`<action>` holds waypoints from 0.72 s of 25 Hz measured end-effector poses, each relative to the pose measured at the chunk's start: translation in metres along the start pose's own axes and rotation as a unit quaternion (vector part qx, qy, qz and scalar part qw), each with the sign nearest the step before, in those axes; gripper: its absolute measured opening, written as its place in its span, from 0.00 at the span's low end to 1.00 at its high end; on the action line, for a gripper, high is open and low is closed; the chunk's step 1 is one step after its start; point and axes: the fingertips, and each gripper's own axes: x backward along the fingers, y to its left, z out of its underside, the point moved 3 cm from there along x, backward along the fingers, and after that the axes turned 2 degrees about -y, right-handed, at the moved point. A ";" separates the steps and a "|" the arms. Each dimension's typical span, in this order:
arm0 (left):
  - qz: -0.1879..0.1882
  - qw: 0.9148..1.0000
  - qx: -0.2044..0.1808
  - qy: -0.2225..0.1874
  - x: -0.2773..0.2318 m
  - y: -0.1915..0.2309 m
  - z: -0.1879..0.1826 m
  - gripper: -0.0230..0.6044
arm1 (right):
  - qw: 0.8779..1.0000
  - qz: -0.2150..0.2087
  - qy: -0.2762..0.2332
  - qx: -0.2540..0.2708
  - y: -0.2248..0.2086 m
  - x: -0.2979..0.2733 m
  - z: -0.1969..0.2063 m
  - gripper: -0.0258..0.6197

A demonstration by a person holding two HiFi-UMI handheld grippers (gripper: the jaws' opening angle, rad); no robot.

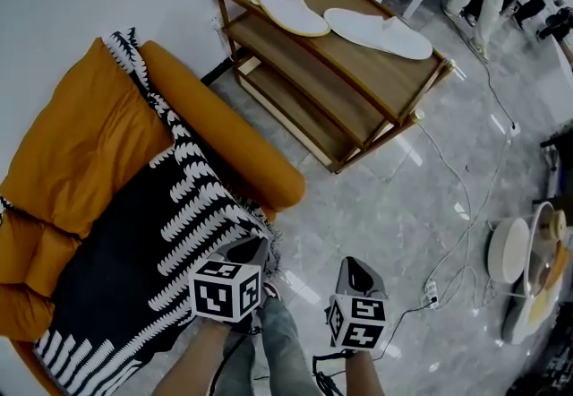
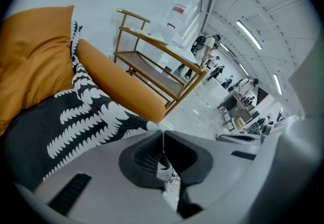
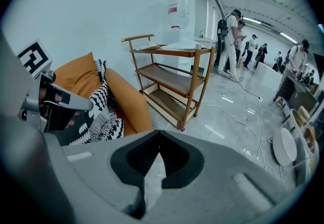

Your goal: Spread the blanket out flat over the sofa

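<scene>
Orange upholstery shows across much of the sofa [image 1: 27,260], so we judge the job only partly done. The black-and-white blanket [image 1: 125,269] lies over the sofa's seat. From there it runs up along the inner side of the sofa's rounded armrest [image 1: 237,139] and ends in a narrow strip beside the back cushion [image 1: 89,134]. That cushion and the armrest's top are bare. At the sofa's front corner the fringed edge is bunched and rumpled rather than flat, and the striped end hangs over the seat's front. What is left, as we read it, is to draw the cloth wider over the sofa's back and armrest and to smooth that front corner.

Our left tongs [image 2: 162,134] sit at that front corner of the sofa, right over the fringe. Their jaws are clenched, the tips meeting in a thin line. Patterned fringe shows through the slot beneath the tips, but we cannot tell whether any of it is pinched or merely lies behind.

Our right tongs [image 3: 159,137] hang off the sofa's front, over the grey floor [image 1: 385,206] and apart from the blanket. Their jaws are likewise pressed together with nothing between them, and only floor shows through the slot.
</scene>
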 end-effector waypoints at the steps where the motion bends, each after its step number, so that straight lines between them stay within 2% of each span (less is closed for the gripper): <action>1: -0.001 1.000 -0.002 0.002 -0.004 -0.002 0.000 0.05 | 1.000 0.002 0.001 -0.002 -0.005 -0.001 0.001 0.05; 18: -0.012 0.999 -0.019 0.042 -0.073 -0.020 0.002 0.05 | 0.998 0.045 0.015 -0.043 -0.078 -0.004 0.014 0.05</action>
